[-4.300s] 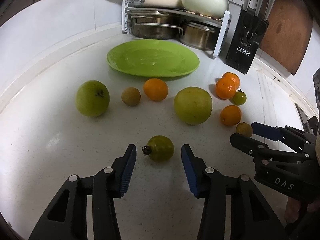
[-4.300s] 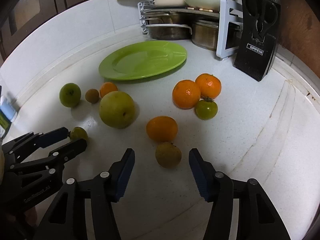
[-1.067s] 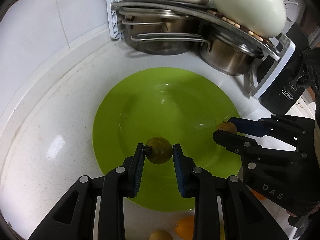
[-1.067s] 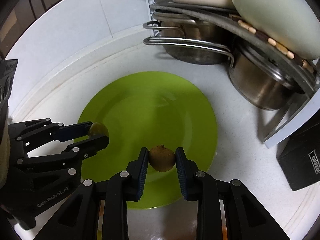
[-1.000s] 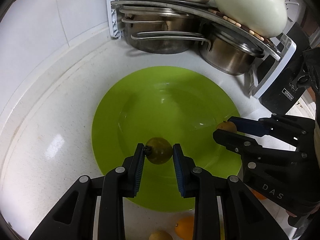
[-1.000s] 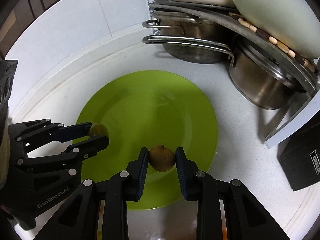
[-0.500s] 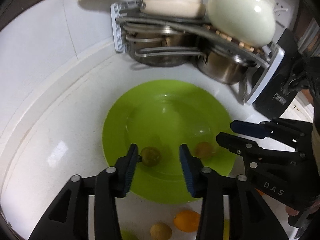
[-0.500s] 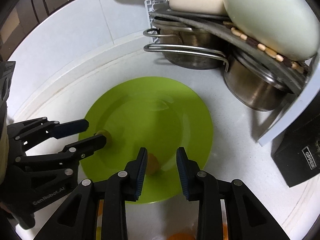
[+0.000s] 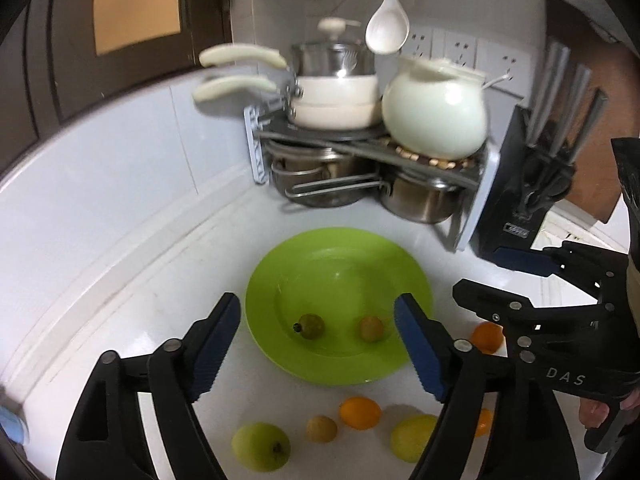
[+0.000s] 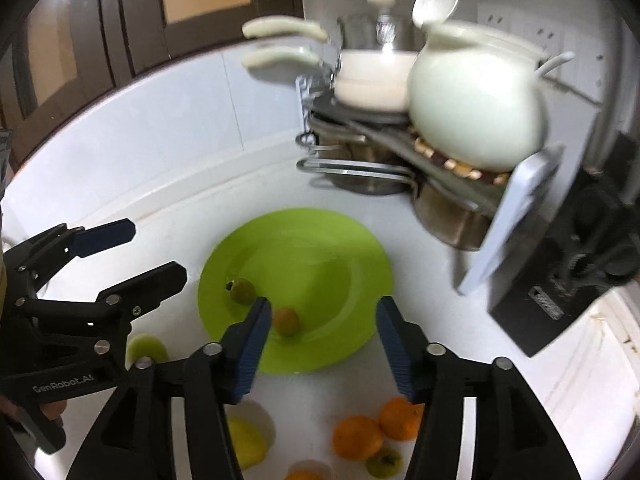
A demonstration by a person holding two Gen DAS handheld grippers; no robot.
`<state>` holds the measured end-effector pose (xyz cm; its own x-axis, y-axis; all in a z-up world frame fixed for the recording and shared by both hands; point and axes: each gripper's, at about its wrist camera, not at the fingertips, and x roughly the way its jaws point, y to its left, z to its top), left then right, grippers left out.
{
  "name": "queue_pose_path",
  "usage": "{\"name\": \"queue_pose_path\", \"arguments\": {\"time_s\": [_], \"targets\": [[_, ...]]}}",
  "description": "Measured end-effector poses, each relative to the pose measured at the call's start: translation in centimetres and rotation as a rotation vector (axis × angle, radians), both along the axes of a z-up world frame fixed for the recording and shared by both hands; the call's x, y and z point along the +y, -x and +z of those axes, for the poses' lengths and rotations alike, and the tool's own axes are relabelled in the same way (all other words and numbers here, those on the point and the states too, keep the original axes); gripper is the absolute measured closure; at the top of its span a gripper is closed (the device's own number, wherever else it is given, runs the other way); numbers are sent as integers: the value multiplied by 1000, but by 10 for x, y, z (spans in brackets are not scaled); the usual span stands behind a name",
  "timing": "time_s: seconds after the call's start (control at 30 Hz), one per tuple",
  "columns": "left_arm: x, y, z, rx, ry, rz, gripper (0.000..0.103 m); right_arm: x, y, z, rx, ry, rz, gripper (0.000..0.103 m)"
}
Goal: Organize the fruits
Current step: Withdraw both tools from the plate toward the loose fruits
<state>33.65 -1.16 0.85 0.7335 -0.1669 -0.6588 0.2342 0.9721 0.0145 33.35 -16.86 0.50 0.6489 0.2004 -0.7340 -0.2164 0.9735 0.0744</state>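
Observation:
A green plate lies on the white counter. On it rest a small green tomato and a small brown fruit. My left gripper is open and empty, raised above the plate's near side; it also shows in the right wrist view. My right gripper is open and empty above the plate's near edge; it also shows in the left wrist view. Loose on the counter lie a green apple, a brown fruit, oranges and a yellow-green fruit.
A rack with steel pots, a white pan and a white kettle stands behind the plate. A black knife block stands to the right. A white ladle hangs on the wall.
Both grippers opened, left the green tomato and the brown fruit on the plate, then rose and pulled back. The jaws now stand wider.

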Motion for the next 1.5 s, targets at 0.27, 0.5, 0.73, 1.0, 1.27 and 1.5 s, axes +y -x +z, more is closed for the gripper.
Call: {"name": "queue_pose_path", "arguments": {"time_s": [0.27, 0.5, 0.73, 1.0, 1.27, 1.5], "targets": [[-1, 40, 13, -47, 22, -14, 12, -14, 40, 22, -61, -3, -43, 35], [-4, 70, 7, -64, 2, -33, 9, -19, 69, 18, -53, 7, -47, 35], [-7, 85, -11, -35, 10, -58, 9, -21, 94, 7, -45, 2, -30, 35], [-14, 100, -30, -41, -24, -111, 10, -23, 106, -15, 8, 8, -15, 35], [-20, 105, -53, -37, -45, -201, 14, -16, 111, -36, 58, 22, 31, 35], [-24, 102, -73, 4, -40, -263, 24, -13, 110, -58, 98, 0, 54, 36]]}}
